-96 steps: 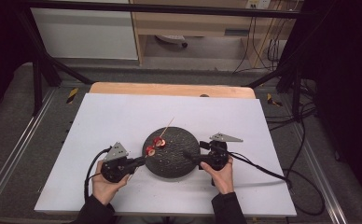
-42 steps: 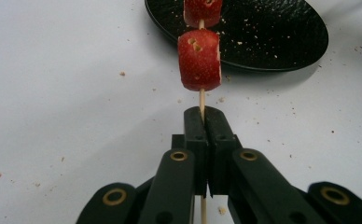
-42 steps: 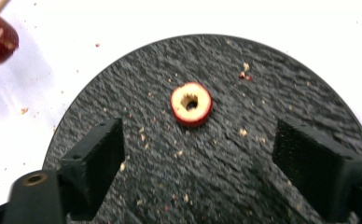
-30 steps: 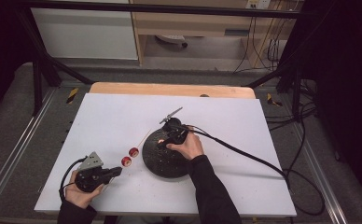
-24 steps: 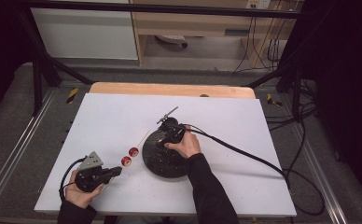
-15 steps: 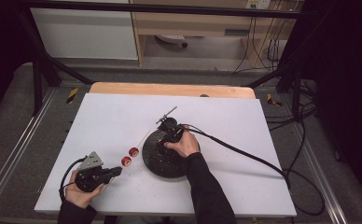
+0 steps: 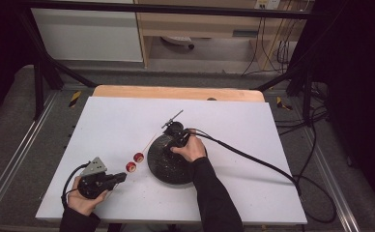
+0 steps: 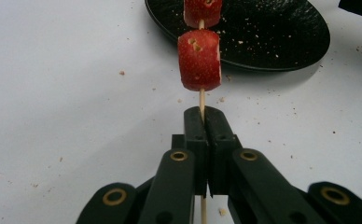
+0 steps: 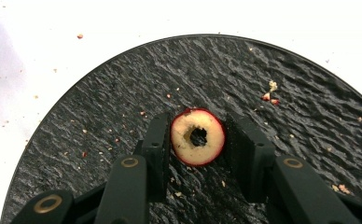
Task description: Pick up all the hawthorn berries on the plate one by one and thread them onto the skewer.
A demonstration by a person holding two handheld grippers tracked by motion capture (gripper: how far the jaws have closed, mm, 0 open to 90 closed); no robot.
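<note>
My left gripper (image 7: 122, 177) rests at the front left of the table, shut (image 8: 203, 113) on a thin wooden skewer (image 8: 201, 99). Two red fruit pieces (image 7: 135, 162) are threaded on it; the near one (image 8: 199, 59) hangs over the table, the far one (image 8: 202, 8) over the rim of the black plate (image 7: 164, 169). My right gripper (image 7: 170, 145) points down onto the plate (image 9: 286, 84). Its jaws have just been closing and now press both sides of a cored red fruit slice (image 9: 184, 140) lying flat on the plate, with the gripper (image 9: 198, 119) straddling it.
The white tabletop (image 7: 243, 121) is dotted with fruit crumbs (image 8: 121, 73). The right gripper's cable (image 7: 253, 159) trails across the table to the right. A wooden strip (image 7: 176, 92) runs along the far edge.
Since the earliest frame my left gripper drew the skewer away to the front left and my right gripper moved onto the plate. Over the last second the hands barely shifted.
</note>
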